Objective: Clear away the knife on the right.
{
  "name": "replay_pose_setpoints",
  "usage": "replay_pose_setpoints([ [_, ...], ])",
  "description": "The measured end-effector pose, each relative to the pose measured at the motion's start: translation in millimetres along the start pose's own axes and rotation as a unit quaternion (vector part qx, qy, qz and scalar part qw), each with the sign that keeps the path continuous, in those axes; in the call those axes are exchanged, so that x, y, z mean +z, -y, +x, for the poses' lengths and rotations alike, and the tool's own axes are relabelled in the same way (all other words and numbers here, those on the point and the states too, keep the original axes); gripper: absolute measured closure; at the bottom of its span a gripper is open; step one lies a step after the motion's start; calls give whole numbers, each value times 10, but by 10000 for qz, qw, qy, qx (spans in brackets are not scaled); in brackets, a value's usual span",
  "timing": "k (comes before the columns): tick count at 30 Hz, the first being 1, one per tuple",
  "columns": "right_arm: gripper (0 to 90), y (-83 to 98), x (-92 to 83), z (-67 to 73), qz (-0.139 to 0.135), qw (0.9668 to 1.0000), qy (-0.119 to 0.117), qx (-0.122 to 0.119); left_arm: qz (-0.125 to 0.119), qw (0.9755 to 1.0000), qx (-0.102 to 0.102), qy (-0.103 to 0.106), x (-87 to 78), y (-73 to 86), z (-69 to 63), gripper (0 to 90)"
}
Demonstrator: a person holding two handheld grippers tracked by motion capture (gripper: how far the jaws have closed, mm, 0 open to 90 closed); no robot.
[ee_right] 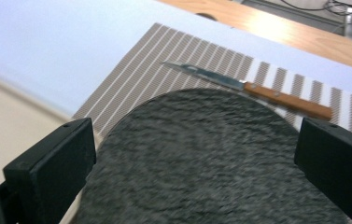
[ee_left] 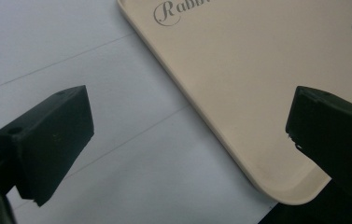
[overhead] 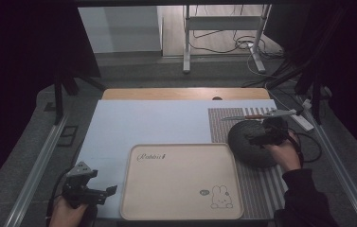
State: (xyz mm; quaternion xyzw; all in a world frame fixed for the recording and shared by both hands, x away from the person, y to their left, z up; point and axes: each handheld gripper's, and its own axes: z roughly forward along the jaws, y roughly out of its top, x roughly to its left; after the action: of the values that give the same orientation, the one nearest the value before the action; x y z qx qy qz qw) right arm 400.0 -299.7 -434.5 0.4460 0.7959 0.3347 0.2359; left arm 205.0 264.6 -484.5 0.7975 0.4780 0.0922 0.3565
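Observation:
A beige tray (overhead: 166,189) printed with "Rabbit" and a bunny lies at the near middle of the table. To its right a dark round stone-like plate (overhead: 247,146) rests on a striped placemat (overhead: 256,189). Behind the plate lies a wooden-handled knife (overhead: 247,117). My right gripper (overhead: 255,139) hovers over the plate, open; the plate (ee_right: 201,158) spreads under and between its jaws, with the knife (ee_right: 257,91) beyond. My left gripper (overhead: 107,195) is open at the tray's near left corner. Its view looks down on the tray's rim (ee_left: 239,154) and the white sheet (ee_left: 71,56).
A white sheet (overhead: 157,123) covers the wooden table (overhead: 185,93). A power strip (overhead: 304,121) and cables lie off the table's right edge. A metal stand (overhead: 223,28) rises on the floor behind. Metal rails run along both sides.

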Motion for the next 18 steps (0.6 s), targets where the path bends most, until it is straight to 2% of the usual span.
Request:
replay_pose_setpoints([
  [10, 0, -94, 175, -197, 119, 9998, 103, 108, -12, 10000, -55, 31, 1, 1, 9, 11],
  [18, 0, -103, 341, -331, 322, 9993, 130, 138, -23, 9999, -94, 38, -6, 14, 18, 11],
])
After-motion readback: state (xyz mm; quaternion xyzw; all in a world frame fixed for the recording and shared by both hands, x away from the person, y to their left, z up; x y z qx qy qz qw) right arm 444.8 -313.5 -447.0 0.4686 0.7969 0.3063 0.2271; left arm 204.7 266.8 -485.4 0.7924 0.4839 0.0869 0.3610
